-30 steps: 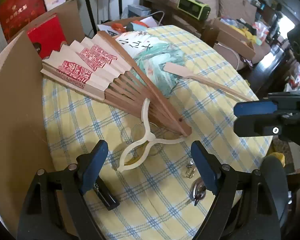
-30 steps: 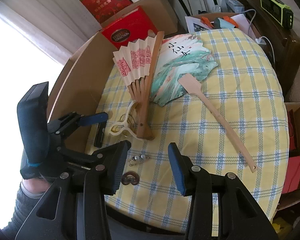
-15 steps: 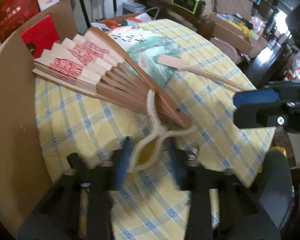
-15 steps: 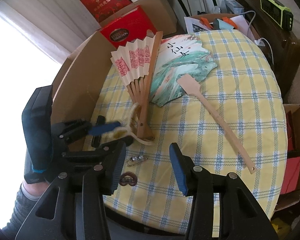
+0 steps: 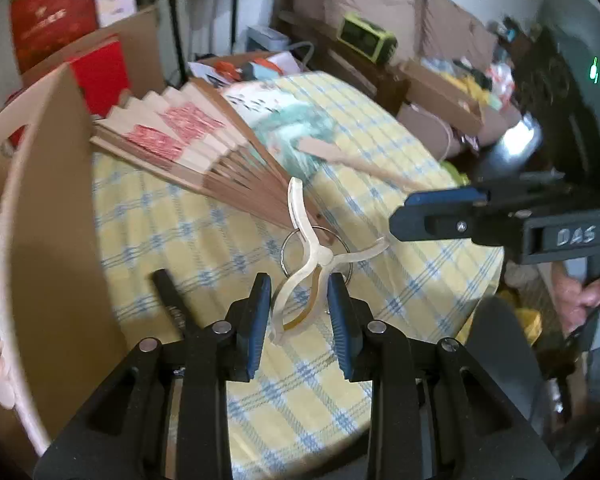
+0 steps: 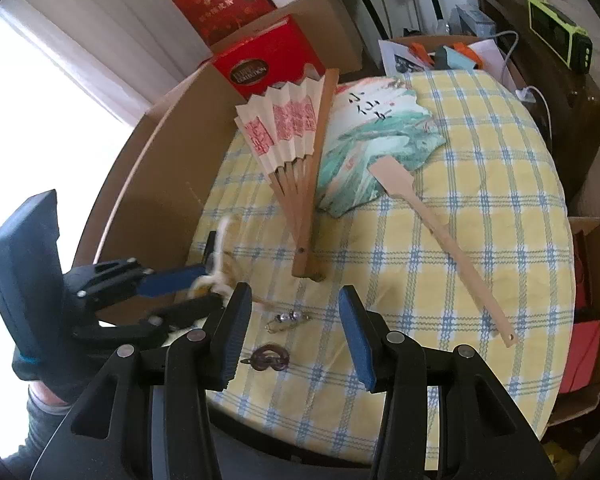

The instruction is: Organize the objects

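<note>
One item in hand so far: white clip (image 5: 309, 258) pinched by its lower legs between the narrowed pads of the left gripper (image 5: 300, 314), raised just above the checked tablecloth (image 5: 172, 236) beside the open cardboard box (image 5: 56, 240), not yet dropped in. Right gripper (image 6: 292, 330) half open and empty, poised over the small metal trinket (image 6: 286, 318) and dark hair clip (image 6: 268, 358). Left to sort, by this reading: folding fan (image 6: 290, 148), painted paper fan (image 6: 374, 148), wooden paddle (image 6: 440, 232), black bar (image 5: 174, 300) and both small pieces, all lying on the table.
</note>
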A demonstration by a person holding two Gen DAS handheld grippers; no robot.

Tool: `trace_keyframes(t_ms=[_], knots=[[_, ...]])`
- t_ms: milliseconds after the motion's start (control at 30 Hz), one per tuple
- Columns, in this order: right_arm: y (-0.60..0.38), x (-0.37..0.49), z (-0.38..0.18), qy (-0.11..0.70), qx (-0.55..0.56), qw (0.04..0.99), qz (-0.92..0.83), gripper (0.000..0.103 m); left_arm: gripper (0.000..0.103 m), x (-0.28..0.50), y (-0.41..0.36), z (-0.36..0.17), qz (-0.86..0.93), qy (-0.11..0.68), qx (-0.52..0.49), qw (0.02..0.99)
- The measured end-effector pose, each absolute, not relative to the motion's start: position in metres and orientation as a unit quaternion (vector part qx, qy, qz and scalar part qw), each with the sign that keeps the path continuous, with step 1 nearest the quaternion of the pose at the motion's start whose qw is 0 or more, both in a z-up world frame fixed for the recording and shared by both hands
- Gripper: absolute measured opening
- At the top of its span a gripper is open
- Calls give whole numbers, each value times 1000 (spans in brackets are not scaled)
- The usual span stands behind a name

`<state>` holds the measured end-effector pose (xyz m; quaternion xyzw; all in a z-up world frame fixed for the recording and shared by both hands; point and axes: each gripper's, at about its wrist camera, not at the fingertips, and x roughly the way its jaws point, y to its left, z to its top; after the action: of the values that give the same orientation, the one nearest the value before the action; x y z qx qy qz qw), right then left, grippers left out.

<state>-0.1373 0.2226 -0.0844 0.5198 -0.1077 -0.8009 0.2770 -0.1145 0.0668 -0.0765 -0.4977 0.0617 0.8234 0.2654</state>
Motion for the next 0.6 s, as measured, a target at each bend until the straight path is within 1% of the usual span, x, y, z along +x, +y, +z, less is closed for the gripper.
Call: trace_keyframes(t_ms=[367,600], knots=[[195,-134,-84,-68,524,289,-798,46,27,-108,22,-24,851,0,-465,245],[160,-138,-94,-54,534,304,-787,44,27,-104,-3,-6,864,-25,-447,230]])
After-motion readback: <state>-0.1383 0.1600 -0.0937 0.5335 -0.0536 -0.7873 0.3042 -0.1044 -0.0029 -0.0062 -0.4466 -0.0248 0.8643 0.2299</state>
